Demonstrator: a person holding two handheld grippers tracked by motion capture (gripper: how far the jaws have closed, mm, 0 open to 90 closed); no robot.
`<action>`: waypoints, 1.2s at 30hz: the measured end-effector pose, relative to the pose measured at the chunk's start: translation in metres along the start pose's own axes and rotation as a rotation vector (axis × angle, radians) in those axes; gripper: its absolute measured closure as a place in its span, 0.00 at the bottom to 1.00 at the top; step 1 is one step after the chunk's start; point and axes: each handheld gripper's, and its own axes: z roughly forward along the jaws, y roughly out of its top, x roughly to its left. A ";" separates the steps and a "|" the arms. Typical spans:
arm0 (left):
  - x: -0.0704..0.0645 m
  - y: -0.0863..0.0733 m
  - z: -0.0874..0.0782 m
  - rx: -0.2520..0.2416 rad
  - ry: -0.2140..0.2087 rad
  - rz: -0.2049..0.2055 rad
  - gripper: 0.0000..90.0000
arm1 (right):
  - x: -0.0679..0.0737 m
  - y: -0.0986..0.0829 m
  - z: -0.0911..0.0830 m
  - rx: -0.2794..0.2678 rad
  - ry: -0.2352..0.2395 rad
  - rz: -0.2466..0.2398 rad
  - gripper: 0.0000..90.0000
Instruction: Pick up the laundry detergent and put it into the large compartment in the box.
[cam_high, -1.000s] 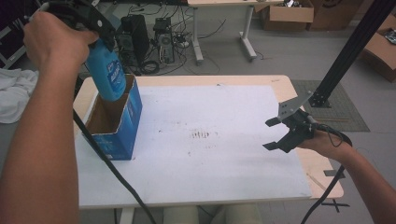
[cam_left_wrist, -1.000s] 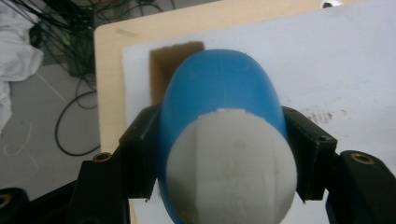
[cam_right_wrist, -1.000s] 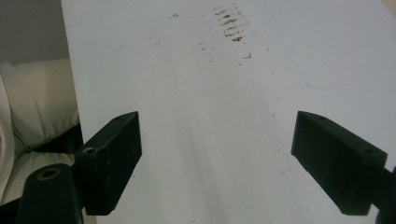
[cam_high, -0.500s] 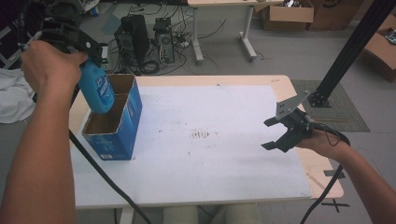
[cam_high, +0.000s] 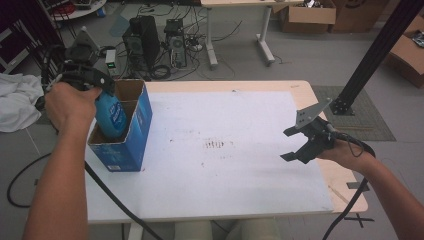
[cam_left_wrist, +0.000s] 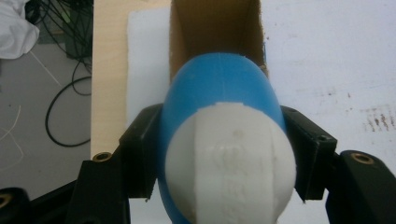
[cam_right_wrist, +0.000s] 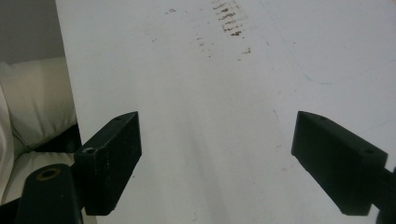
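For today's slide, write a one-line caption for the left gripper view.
Left gripper clamps a blue bottle by its white cap, over an open cardboard box.

Black left gripper (cam_high: 100, 85), black right gripper (cam_high: 295, 145) with grey three-cornered plate, blocky jaws (brass-ringed screws), trailing black cables

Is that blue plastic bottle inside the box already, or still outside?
Partly in: the blue plastic bottle has its lower part inside the open blue cardboard box, gripped near its white cap by the left tongs.
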 end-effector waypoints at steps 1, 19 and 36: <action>0.000 -0.001 0.003 -0.008 0.005 0.002 0.43 | 0.000 0.000 0.000 0.002 0.001 0.001 0.18; -0.001 -0.028 0.057 -0.001 0.002 0.008 0.43 | -0.002 -0.005 0.000 0.005 0.001 0.024 0.18; -0.007 -0.040 0.086 0.007 0.006 0.001 0.43 | -0.004 -0.007 0.000 0.012 -0.001 0.027 0.18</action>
